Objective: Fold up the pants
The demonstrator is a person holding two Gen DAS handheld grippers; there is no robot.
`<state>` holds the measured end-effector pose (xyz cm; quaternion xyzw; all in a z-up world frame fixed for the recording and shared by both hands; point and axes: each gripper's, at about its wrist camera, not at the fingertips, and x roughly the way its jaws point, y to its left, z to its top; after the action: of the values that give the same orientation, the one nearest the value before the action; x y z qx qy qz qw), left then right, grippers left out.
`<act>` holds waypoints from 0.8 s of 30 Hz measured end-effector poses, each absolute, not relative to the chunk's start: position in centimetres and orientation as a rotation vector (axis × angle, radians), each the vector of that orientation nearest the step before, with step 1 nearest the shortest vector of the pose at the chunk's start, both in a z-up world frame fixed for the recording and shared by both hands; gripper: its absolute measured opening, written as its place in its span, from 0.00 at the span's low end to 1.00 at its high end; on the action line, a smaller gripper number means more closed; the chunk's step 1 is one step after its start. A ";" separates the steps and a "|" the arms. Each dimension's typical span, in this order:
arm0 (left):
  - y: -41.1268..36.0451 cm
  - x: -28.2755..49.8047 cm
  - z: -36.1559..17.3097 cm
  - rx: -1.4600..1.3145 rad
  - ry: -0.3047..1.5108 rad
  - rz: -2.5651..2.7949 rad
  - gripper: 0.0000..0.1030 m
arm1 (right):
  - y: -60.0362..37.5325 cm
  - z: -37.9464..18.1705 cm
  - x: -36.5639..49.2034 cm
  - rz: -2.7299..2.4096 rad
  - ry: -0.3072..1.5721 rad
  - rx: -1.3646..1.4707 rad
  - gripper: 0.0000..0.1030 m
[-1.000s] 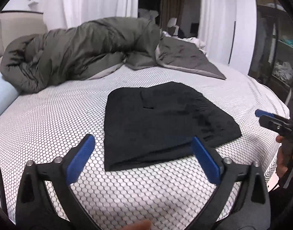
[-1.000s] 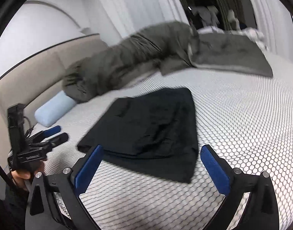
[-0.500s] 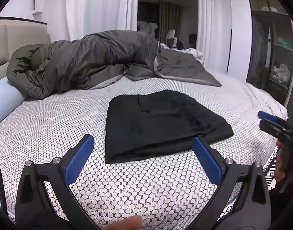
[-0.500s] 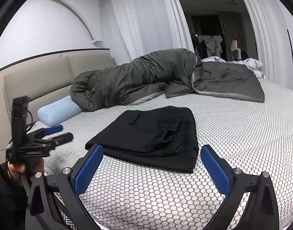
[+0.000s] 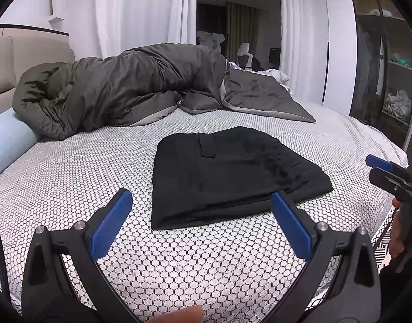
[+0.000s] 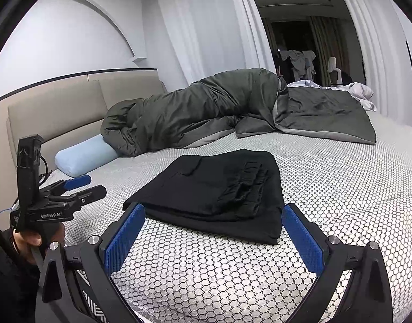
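Note:
Black pants [image 5: 227, 177] lie folded in a flat rectangle on the honeycomb-patterned bed [image 5: 71, 177]; they also show in the right wrist view [image 6: 219, 191], with the gathered waistband on top at the right. My left gripper [image 5: 203, 218] is open and empty, held back from the near edge of the pants. My right gripper [image 6: 214, 231] is open and empty, just short of the folded stack. The right gripper shows in the left wrist view [image 5: 386, 172] and the left gripper in the right wrist view [image 6: 79, 188], both off the bed's near side.
A dark green duvet [image 5: 119, 88] is bunched along the far side of the bed. A light blue bolster pillow [image 6: 84, 156] lies by the beige headboard [image 6: 57, 115]. White curtains [image 5: 141, 10] hang behind. Shelves [image 5: 394, 75] stand at the right.
Both grippers have dropped lower and pulled slightly back from the pants, so the views are flatter. The pants lie unmoved. Both grippers stay open.

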<state>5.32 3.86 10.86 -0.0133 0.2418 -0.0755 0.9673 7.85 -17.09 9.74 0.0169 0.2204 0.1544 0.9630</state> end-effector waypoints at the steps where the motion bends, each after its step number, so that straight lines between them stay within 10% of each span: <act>1: 3.9 5.3 10.9 -0.028 0.489 -0.152 0.99 | -17.1 9.8 7.8 0.313 0.445 0.032 1.00; 24: 4.1 5.8 10.5 -0.047 0.500 -0.131 0.99 | -17.3 10.0 7.6 0.299 0.429 0.042 1.00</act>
<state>5.81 4.12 10.45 -0.0231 0.2472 -0.0649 0.9665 7.61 -17.25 9.99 0.0207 0.2122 0.1480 0.9657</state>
